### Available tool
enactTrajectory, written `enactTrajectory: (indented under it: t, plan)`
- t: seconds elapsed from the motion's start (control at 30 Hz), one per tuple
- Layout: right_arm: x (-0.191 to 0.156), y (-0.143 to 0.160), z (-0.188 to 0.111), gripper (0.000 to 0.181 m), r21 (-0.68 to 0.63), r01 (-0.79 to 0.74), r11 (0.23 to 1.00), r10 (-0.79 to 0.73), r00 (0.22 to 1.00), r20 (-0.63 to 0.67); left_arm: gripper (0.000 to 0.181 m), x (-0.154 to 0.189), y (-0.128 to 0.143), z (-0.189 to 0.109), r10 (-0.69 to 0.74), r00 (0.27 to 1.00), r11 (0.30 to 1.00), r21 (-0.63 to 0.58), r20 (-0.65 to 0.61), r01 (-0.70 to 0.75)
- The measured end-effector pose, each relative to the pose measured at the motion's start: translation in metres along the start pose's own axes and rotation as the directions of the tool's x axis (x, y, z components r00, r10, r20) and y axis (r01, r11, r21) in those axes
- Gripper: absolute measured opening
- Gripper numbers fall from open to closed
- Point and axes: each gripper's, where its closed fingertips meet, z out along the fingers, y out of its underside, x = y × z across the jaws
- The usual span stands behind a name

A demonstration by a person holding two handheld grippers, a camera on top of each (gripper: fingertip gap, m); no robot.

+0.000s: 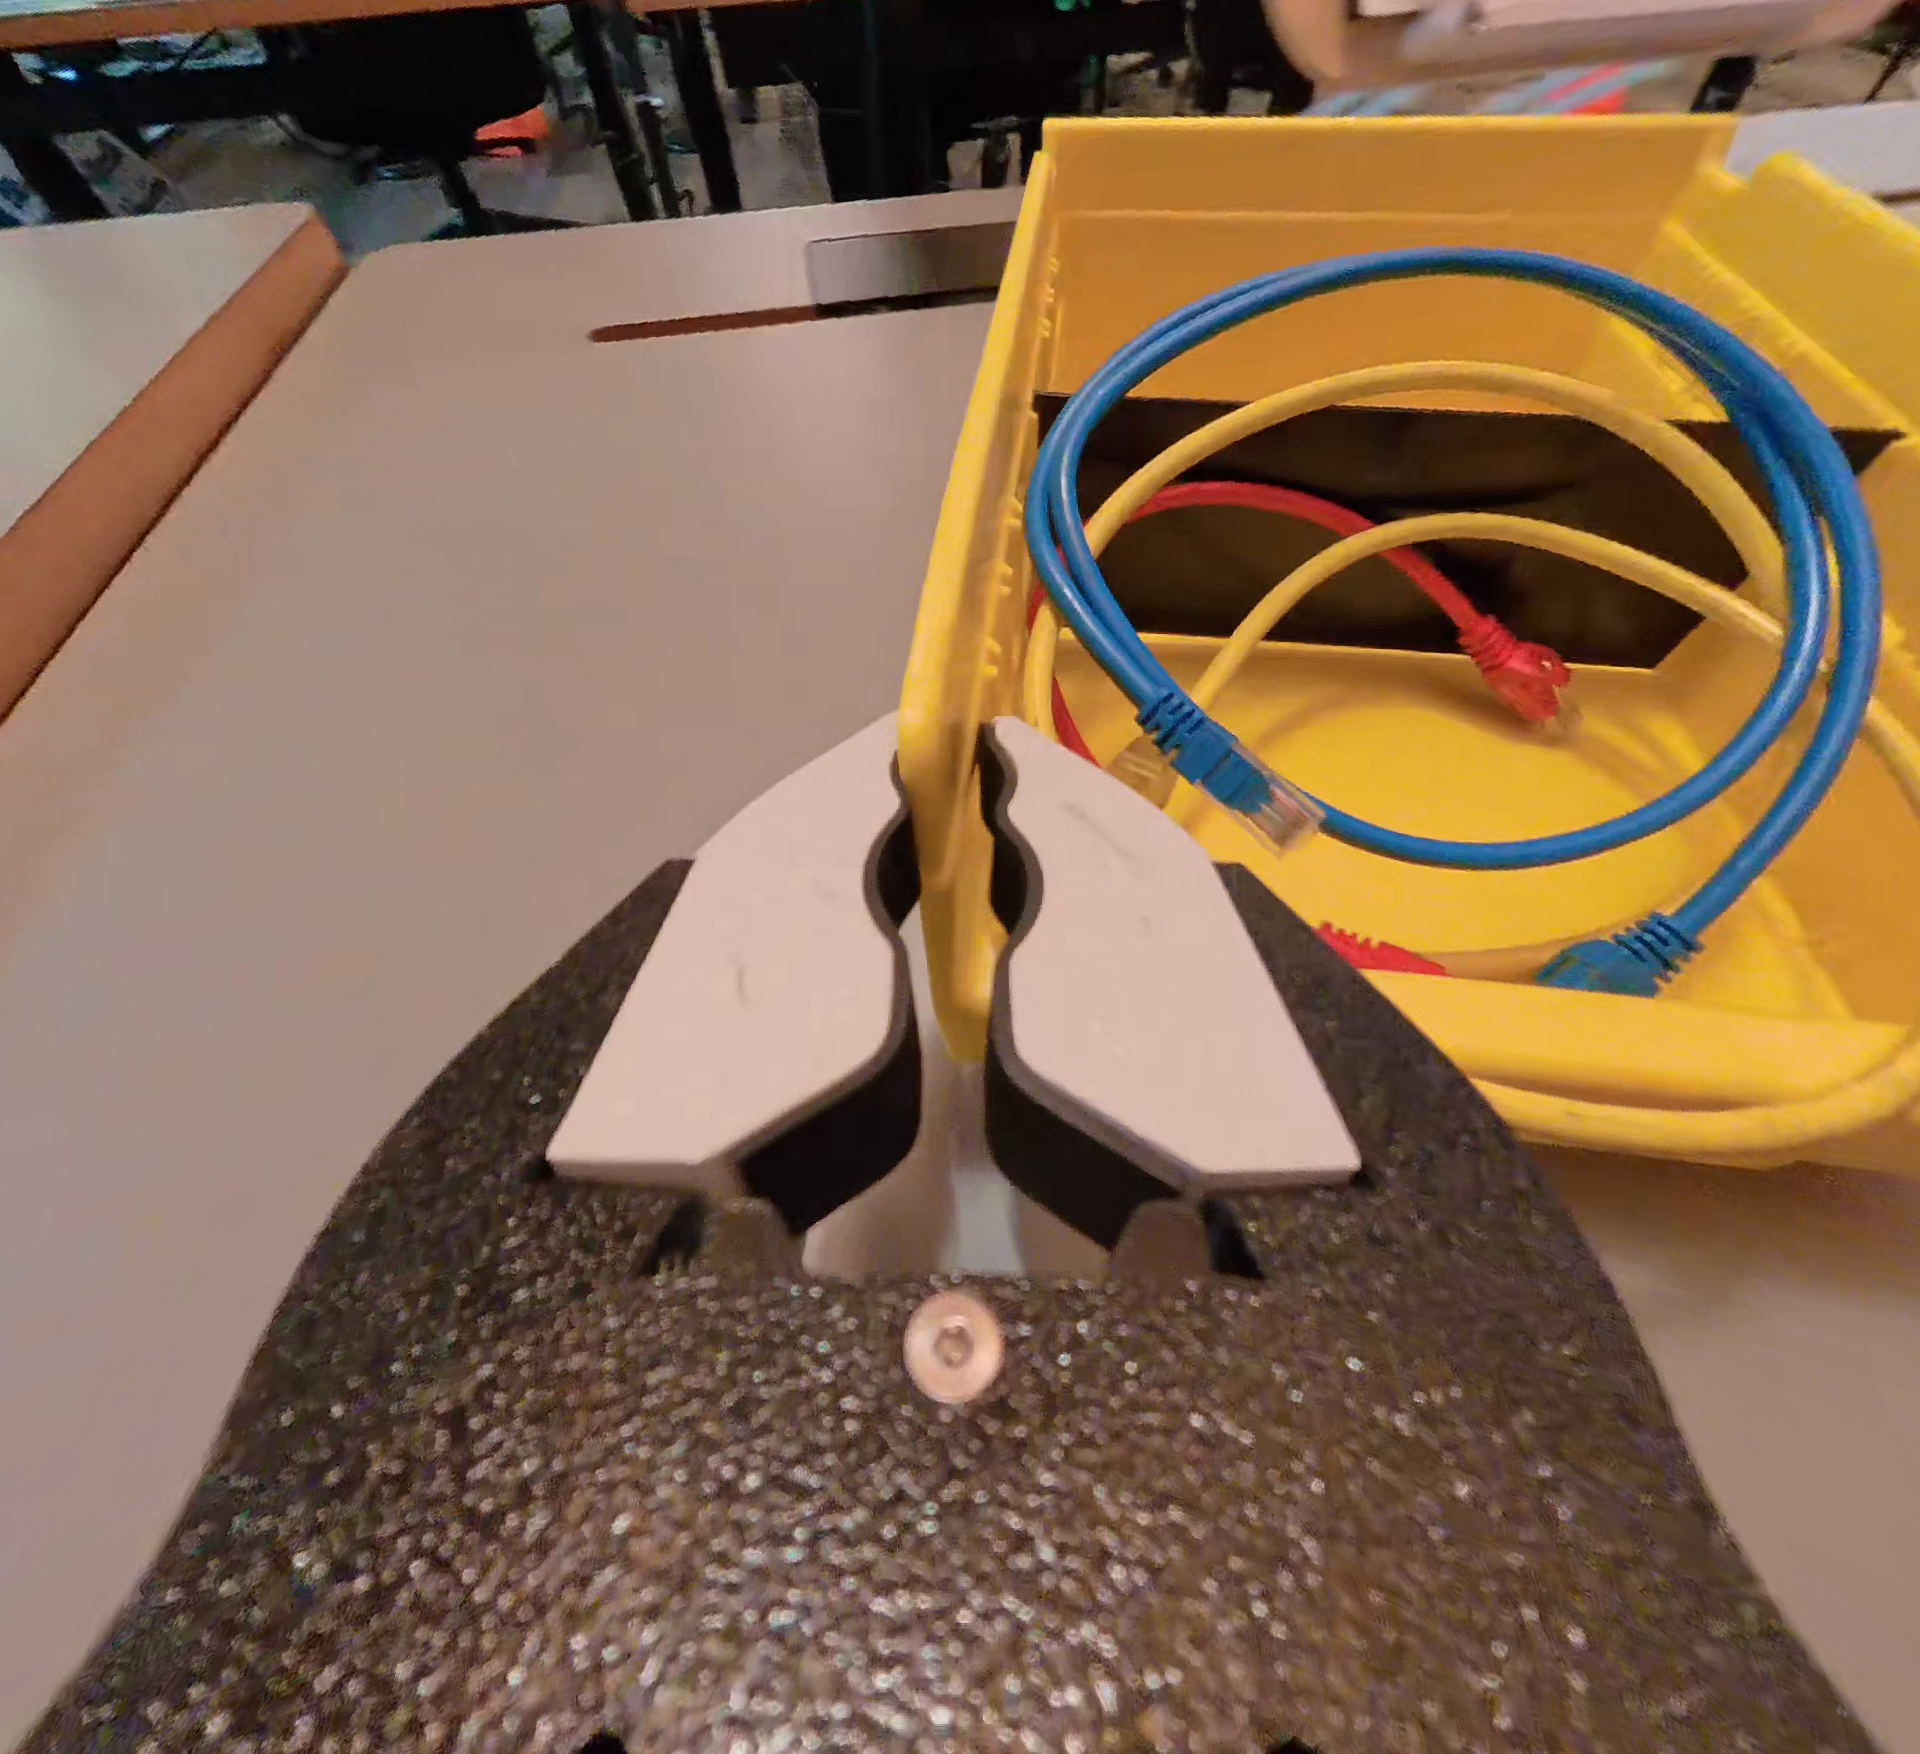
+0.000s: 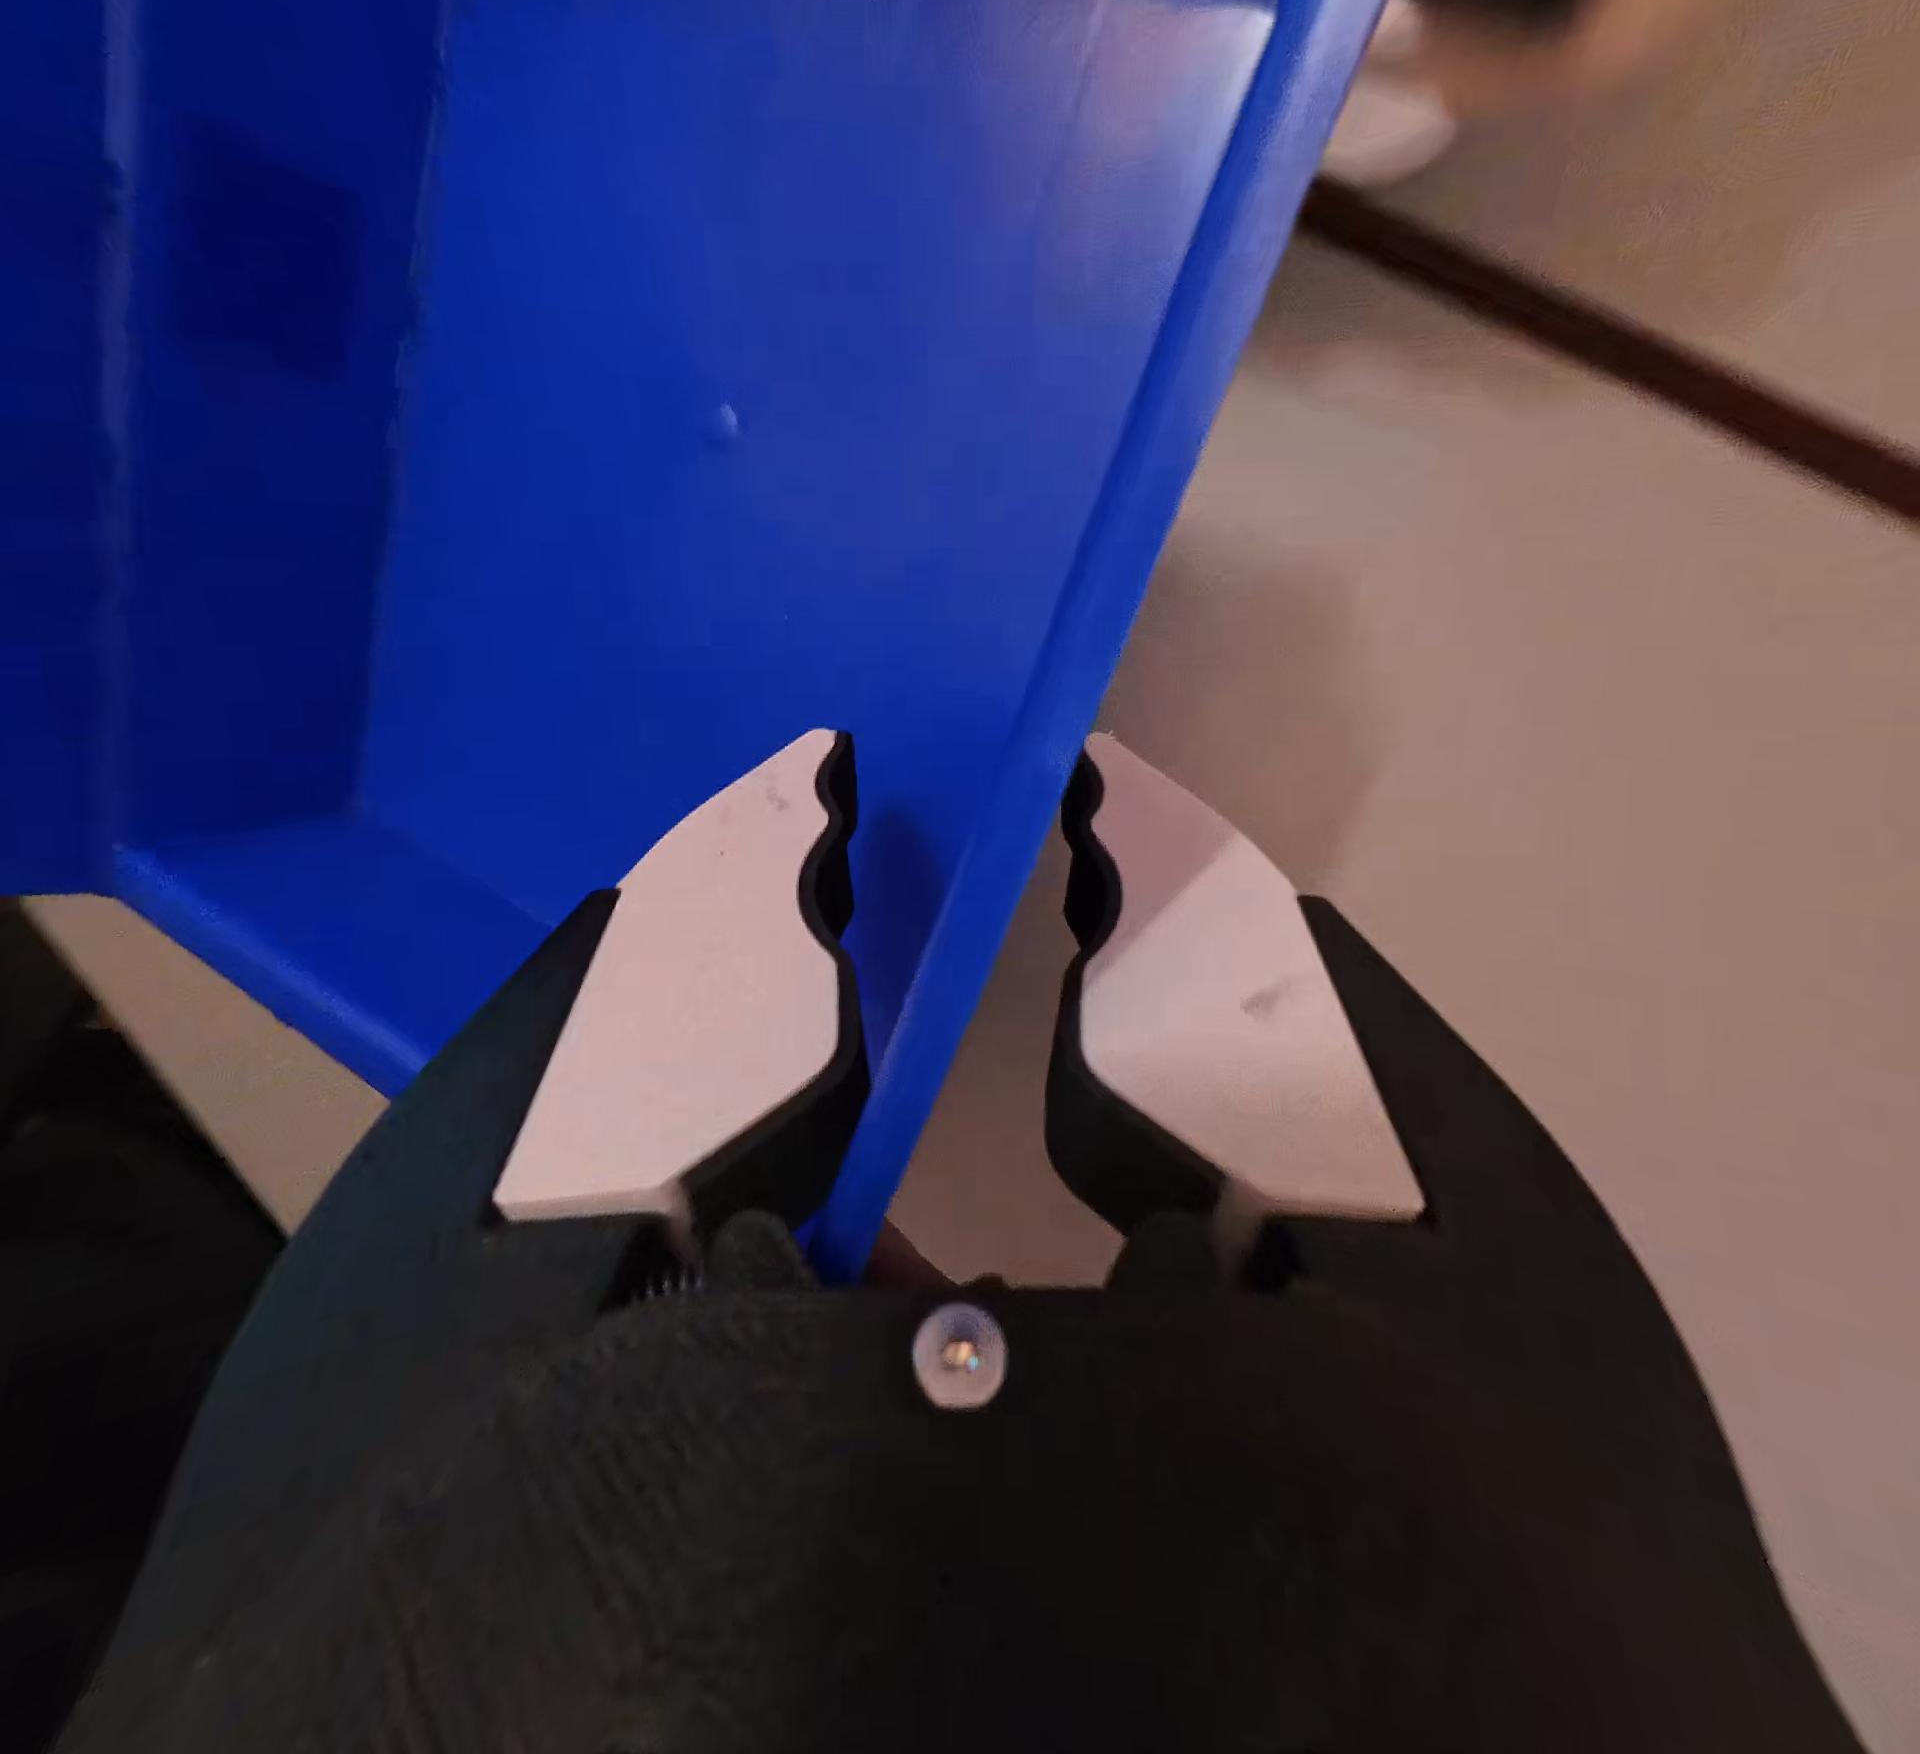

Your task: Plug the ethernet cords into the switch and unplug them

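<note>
Your left gripper (image 1: 940,774) pinches the yellow bin's (image 1: 1351,177) wall; the cords (image 1: 1455,551) lie just inside, to its right. Your right gripper (image 2: 961,769) straddles the blue bin's (image 2: 727,250) wall, jaws seemingly loose, so it may slip. No switch shows.

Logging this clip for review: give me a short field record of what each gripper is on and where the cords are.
left gripper: closed on the yellow bin side wall
right gripper: straddling the blue bin wall, a gap showing at the right finger
cords: blue cord, yellow cord, red cord loose in the yellow bin
switch: not visible
</note>
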Motion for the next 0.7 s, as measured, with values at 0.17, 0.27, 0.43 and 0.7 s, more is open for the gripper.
enactTrajectory:
  t: [0.17, 0.27, 0.43, 0.7]
  plan:
    - [0.117, 0.105, -0.017, 0.038, -0.08, -0.204, 0.976, 0.19, 0.969, -0.161, 0.004, -0.055, -0.013, 0.042, -0.058, 0.996, 0.998, 0.018, 0.065, 0.057]
    - [0.163, 0.143, -0.026, 0.038, -0.107, -0.27, 0.957, 0.242, 0.946, -0.217, 0.003, -0.078, -0.02, 0.065, -0.049, 0.992, 0.999, 0.028, 0.117, 0.046]
    - [0.194, 0.174, -0.024, 0.037, -0.149, -0.351, 0.924, 0.324, 0.929, -0.18, 0.004, -0.094, -0.025, 0.082, -0.06, 0.985, 0.998, 0.012, 0.162, 0.059]
    - [0.213, 0.171, -0.014, 0.038, -0.155, -0.313, 0.937, 0.299, 0.948, -0.109, 0.004, -0.097, -0.024, 0.084, -0.032, 0.987, 0.998, -0.049, 0.159, 0.04]
